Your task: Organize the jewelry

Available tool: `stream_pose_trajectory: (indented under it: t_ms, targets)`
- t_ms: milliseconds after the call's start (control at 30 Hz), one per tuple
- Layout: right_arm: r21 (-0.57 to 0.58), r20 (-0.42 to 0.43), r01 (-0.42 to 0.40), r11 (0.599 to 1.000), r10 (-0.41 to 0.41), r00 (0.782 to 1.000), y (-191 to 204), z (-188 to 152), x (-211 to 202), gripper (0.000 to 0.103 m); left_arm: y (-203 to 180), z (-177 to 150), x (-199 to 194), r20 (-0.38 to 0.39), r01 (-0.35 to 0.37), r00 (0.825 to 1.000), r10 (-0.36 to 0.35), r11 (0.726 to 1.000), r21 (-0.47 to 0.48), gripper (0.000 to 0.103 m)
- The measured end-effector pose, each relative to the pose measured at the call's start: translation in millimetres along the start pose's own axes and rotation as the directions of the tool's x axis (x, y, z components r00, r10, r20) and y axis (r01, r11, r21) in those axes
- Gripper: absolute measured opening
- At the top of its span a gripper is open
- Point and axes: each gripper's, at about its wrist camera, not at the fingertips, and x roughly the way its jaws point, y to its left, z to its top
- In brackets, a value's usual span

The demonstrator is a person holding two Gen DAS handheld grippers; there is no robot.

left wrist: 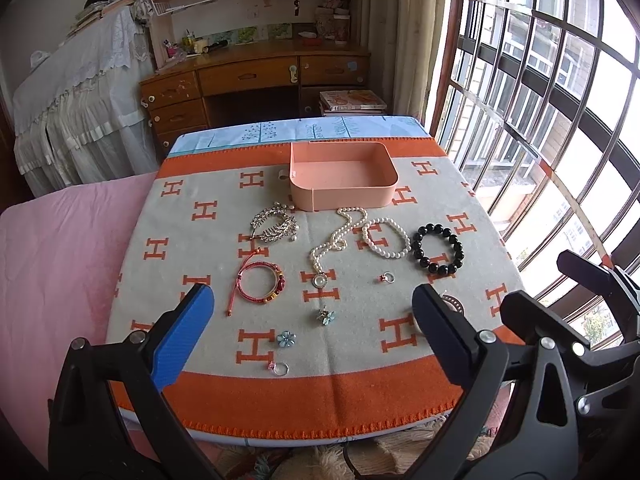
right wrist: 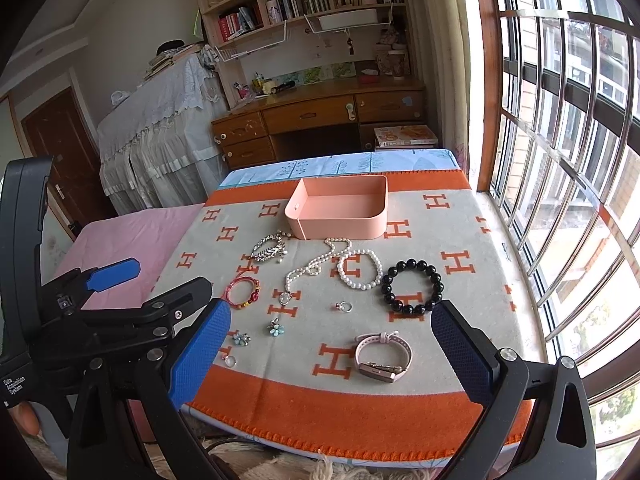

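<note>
Orange-and-grey blanket (left wrist: 360,384) is carrying all the jewelry, still laid out loose: pearl necklace (left wrist: 340,236), black bead bracelet (left wrist: 439,250) and pink watch (right wrist: 382,356) toward its near edge, with the empty peach tray (left wrist: 344,194) waiting near its far edge. Both the left gripper (left wrist: 312,332) and right gripper (right wrist: 332,350) are hovering spread wide, holding nothing; judging by this, sorting is only beginning, and the next move calls for descending onto one piece.

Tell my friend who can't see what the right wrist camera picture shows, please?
An empty pink tray sits on an orange-and-grey blanket, with a black bead bracelet, pearl necklace, pink watch and rings spread in front of it. The open right gripper hovers nearby, holding nothing.
</note>
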Motion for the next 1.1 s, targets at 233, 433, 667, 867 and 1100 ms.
stream_pose_trajectory:
  t_ms: [233,433,667,867,1100]
  targets:
    - [0.009,-0.009,-0.013,1.000,0.013,1.000,3.8,-2.6,3.2,0.102,0.9,-1.9,-0.3,-0.003,-0.001,1.000,0.001,1.000,-0.003,0.099]
    - [0.016,-0.015,-0.025,1.000,0.025,1.000,0.8,-0.9,5.6,0.102,1.7,-3.0,-0.2,-0.003,-0.002,1.000,0.002,1.000,-0.004,0.099]
    - [0.016,-0.014,-0.027,0.999,0.027,1.000,1.9,-1.7,6.6,0.102,5.6,-6.7,-1.4,-0.008,-0.004,1.000,0.003,1.000,-0.009,0.099]
    - [0.016,-0.015,-0.026,1.000,0.026,1.000,2.0,-1.8,6.7,0.102,7.7,-7.4,3.2,-0.021,-0.012,1.000,0.011,1.000,-0.016,0.099]
    - [0.016,-0.013,-0.030,0.999,0.030,0.999,1.7,-2.1,6.4,0.100,7.6,-6.8,4.2,-0.027,-0.014,1.000,0.014,1.000,-0.020,0.098]
